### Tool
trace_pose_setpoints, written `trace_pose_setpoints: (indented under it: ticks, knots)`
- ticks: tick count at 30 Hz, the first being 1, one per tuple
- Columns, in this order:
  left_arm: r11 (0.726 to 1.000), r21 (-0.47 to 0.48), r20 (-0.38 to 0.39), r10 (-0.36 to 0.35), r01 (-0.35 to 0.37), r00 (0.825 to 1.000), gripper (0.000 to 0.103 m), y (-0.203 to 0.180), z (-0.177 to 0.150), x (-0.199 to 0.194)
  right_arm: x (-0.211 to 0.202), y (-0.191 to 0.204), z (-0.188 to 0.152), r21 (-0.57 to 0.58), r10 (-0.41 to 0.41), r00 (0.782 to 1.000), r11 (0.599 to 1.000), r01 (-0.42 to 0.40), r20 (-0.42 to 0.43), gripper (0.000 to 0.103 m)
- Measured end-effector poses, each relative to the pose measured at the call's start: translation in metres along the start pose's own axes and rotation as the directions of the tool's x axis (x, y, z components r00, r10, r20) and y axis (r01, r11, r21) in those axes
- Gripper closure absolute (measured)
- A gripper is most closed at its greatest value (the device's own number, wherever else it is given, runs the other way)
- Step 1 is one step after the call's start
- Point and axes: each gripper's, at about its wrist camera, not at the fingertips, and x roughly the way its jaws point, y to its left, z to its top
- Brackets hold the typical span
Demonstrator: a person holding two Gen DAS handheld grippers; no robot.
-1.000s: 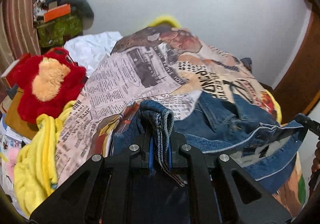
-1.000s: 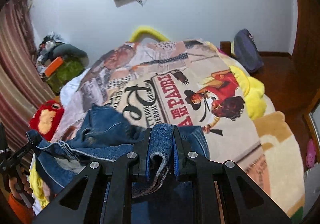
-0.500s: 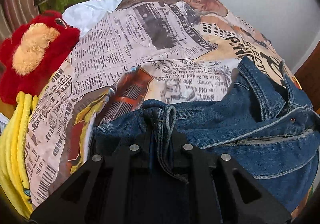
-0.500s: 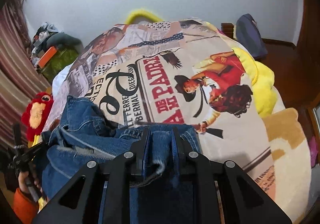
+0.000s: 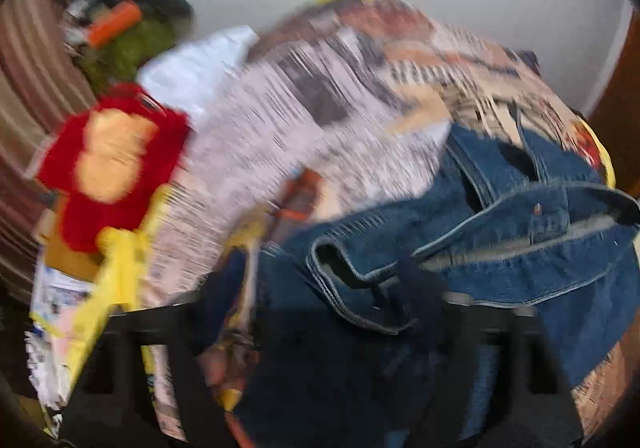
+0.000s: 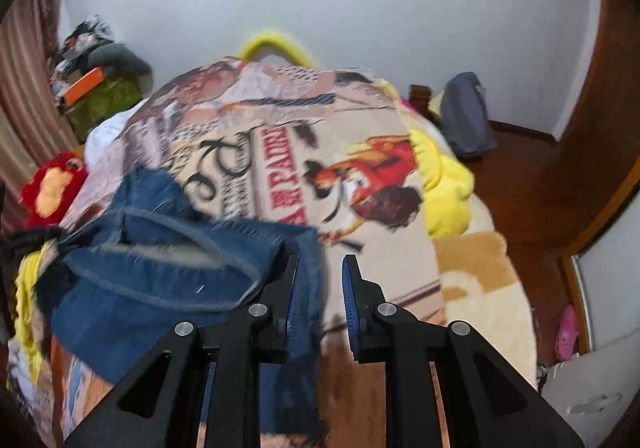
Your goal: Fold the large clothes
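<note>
Now both tongs, left [image 5: 320,328] opening and right [image 6: 320,288] parted, hold nothing; jeans [image 6: 168,268] lie bunched ahead, folding unfinished.

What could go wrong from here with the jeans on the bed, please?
1. The left gripper's jaws are opening while the jeans lie bunched between them, so the denim may drop in a crumpled heap on the printed blanket rather than as a flat fold.
2. The right gripper shows a gap, with denim against only one pad; the cloth could slip free or snag on that finger.
</note>
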Motion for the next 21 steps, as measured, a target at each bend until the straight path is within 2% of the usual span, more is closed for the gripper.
trace_pose_setpoints:
  ticks: [2,8,15,18,21]
  knots:
    - [1.000,0.027,0.029,-0.002,0.001,1.000,0.017,0.000,-0.003,-0.015,-0.007,0.012,-0.012,-0.026,0.026,1.000,0.999,-0.026,-0.002,0.088]
    - [0.991,0.105,-0.008,-0.084,0.085,0.996,0.017,-0.011,-0.034,-0.032,-0.014,0.054,-0.045,-0.129,0.082,0.996,0.988,-0.084,-0.027,0.088]
    - [0.974,0.149,-0.133,-0.153,0.173,0.979,0.017,-0.046,-0.078,-0.001,0.013,0.086,-0.069,-0.138,0.151,0.983,0.977,-0.165,-0.108,0.088]
    - [0.971,0.170,-0.158,-0.141,0.168,0.977,0.017,-0.059,-0.080,0.018,0.035,0.092,-0.071,-0.133,0.144,0.979,0.978,-0.163,-0.145,0.088]
    - [0.972,0.182,-0.144,-0.121,0.147,0.982,0.017,-0.062,-0.072,0.032,0.054,0.093,-0.068,-0.121,0.130,0.980,0.981,-0.149,-0.151,0.088]
